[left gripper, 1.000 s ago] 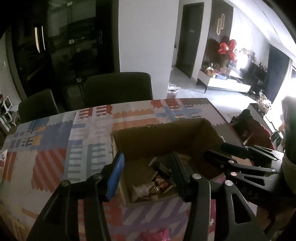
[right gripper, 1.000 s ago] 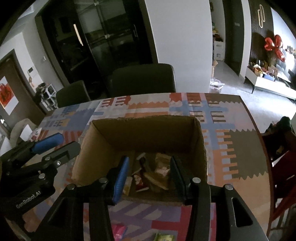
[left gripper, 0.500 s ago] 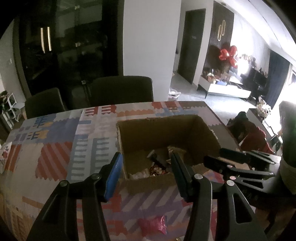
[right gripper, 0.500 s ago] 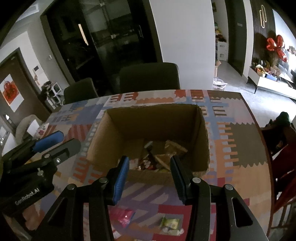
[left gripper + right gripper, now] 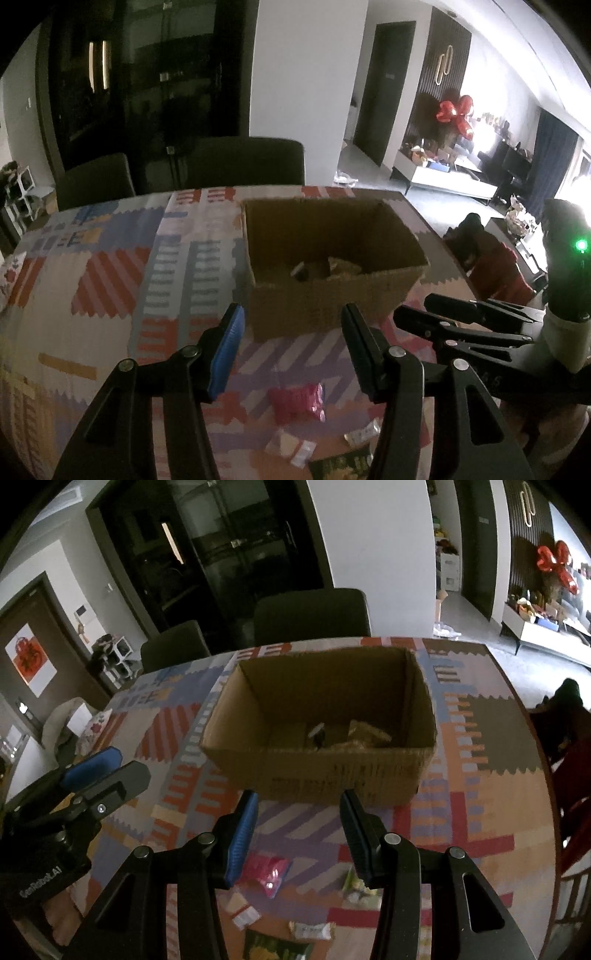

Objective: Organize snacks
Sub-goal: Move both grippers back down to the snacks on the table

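corrugated cardboard box (image 5: 332, 771), crinkly pink packet (image 5: 269, 873)

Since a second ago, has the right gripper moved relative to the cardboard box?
Yes. The right gripper has pulled back toward the person: it was over the cardboard box, and now it is over the table in front of it.

— How are your grippers?
— My left gripper (image 5: 291, 332) is wide apart and holds nothing. My right gripper (image 5: 297, 821) is the same, empty, side by side with the left one.
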Available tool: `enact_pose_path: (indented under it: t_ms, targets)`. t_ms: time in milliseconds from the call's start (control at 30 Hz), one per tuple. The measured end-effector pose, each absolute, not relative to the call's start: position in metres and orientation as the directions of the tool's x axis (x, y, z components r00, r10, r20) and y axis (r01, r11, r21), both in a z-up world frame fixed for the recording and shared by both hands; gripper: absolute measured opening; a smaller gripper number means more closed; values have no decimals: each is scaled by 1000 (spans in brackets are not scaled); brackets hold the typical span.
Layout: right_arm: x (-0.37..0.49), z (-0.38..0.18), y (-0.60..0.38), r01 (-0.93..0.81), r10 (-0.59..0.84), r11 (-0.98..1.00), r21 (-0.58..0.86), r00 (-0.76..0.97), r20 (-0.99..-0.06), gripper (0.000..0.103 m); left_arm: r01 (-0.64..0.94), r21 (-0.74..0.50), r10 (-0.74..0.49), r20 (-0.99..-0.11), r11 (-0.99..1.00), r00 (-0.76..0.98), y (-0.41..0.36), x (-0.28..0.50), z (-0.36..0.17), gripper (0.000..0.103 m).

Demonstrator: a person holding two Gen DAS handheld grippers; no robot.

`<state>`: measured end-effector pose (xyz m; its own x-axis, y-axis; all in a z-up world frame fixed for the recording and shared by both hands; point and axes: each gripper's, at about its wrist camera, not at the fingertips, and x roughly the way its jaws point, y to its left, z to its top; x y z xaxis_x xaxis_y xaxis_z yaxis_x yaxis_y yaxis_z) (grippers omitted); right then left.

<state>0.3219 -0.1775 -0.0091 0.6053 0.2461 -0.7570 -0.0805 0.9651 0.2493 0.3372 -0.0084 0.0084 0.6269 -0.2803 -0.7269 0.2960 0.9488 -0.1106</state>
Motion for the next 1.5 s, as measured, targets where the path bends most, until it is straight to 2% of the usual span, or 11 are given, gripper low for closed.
enact_pose_path:
  t_ms: [433, 1333, 1400, 1467, 1500]
  targets:
    - [286, -47, -163, -94, 256, 965, 244, 526, -811, 47, 273, -163, -288, -806, 948, 518, 1, 308, -37, 55]
    - [255, -138, -151, -73, 241, 971, 229, 308, -920, 47, 251, -183, -255, -921, 951, 294, 5, 286, -139, 56]
    - [254, -143, -151, -67, 235, 972, 226, 296, -926, 50, 247, -193, -260, -925, 949, 275, 5, 287, -146, 56]
    - [253, -147, -152, -56, 234, 972, 227, 293, -927, 60, 249, -196, -262, -928, 948, 265, 4, 287, -151, 59]
    - [253, -149, -151, -54, 230, 973, 224, 292, -928, 60, 250, -194, -259, -931, 949, 258, 4, 287, -154, 61]
